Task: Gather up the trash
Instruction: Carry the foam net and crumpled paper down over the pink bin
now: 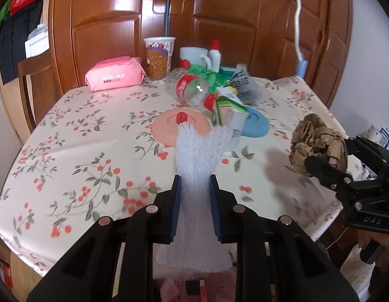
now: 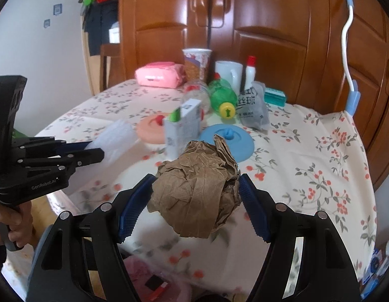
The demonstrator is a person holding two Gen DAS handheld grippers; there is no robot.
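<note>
So your left tongs (image 1: 194, 196) clench white foam netting (image 1: 194, 161), right tongs (image 2: 197, 201) grip crumpled brown paper (image 2: 197, 188); bottles (image 1: 192, 85), carton (image 1: 229, 110) remain far on the surface (image 1: 68, 151).

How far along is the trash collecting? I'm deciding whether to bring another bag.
In hand: left gripper clamps white foam netting; right gripper holds crumpled brown paper. Left on the floral tablecloth: clear cola bottle, green bottle, small carton. Nothing visibly binned yet.
</note>
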